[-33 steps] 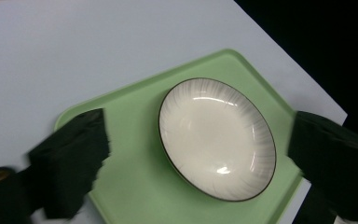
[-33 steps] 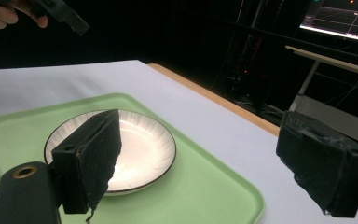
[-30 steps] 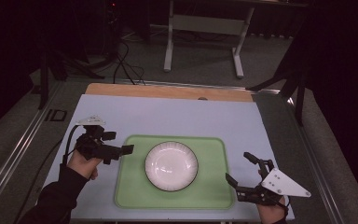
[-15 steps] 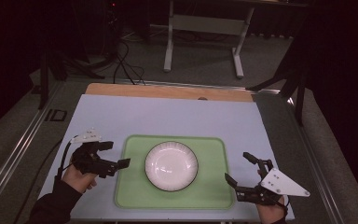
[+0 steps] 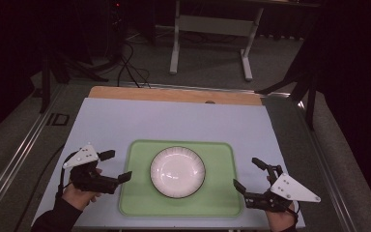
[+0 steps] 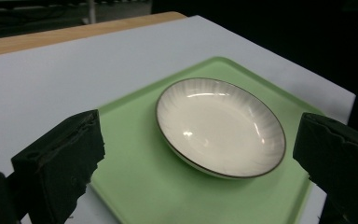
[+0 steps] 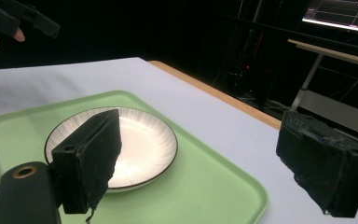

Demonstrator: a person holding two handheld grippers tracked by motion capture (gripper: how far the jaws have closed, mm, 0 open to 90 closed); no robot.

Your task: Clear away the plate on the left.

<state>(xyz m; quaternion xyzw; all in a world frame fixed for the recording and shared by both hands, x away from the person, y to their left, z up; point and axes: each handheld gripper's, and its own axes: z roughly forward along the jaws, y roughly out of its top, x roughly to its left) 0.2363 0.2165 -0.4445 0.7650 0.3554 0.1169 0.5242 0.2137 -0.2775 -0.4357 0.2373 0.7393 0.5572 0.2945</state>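
High view: white plate [image 5: 178, 172] on green tray [image 5: 135, 203].

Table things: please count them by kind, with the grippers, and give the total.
Plate: 1
Tray: 1
Grippers: 2, the left gripper and the right gripper, both open, holding nothing
Total: 4

Table [image 5: 174, 94] of pale wood, covered by a white sheet [image 5: 174, 123]; directly on the sheet, near its front edge, a green tray [image 5: 135, 203].
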